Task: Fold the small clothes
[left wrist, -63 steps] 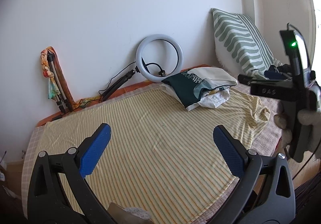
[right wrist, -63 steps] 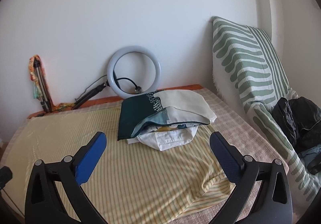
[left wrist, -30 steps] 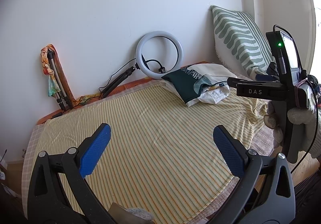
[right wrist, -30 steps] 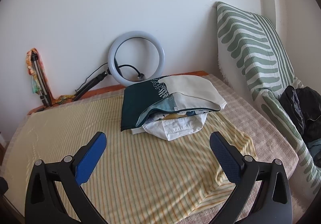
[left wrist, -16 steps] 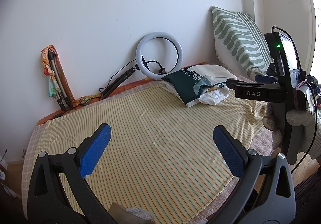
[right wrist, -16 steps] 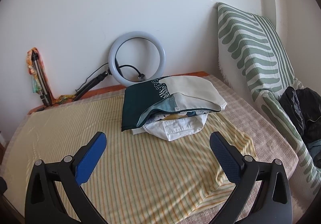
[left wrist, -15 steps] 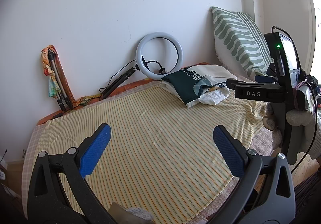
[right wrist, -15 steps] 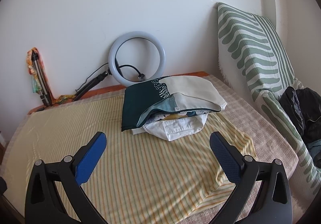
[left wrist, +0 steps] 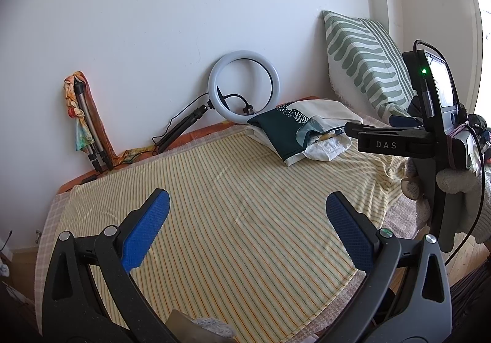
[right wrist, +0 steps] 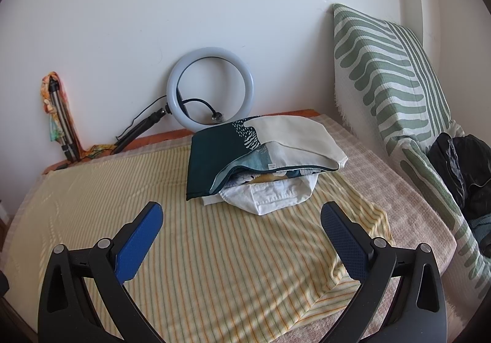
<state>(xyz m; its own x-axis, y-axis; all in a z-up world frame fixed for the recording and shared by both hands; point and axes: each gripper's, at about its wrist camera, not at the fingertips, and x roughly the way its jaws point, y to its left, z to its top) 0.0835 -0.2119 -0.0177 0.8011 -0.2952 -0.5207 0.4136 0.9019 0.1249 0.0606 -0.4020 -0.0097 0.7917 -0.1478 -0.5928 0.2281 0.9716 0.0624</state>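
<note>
the right gripper [right wrist: 239, 220] has edged nearer the clothes pile [right wrist: 260, 165] at the bed's far edge, both it and the left gripper [left wrist: 245, 214] wide open and empty, so folding is unstarted.

A home bedroom: a bed [right wrist: 399, 189] under a yellow striped sheet [right wrist: 214, 251] runs ahead of the fingers, a green-patterned pillow [right wrist: 383, 66] props against the white wall beyond the right finger, and a ring light [right wrist: 210, 88] leans straight ahead.
</note>
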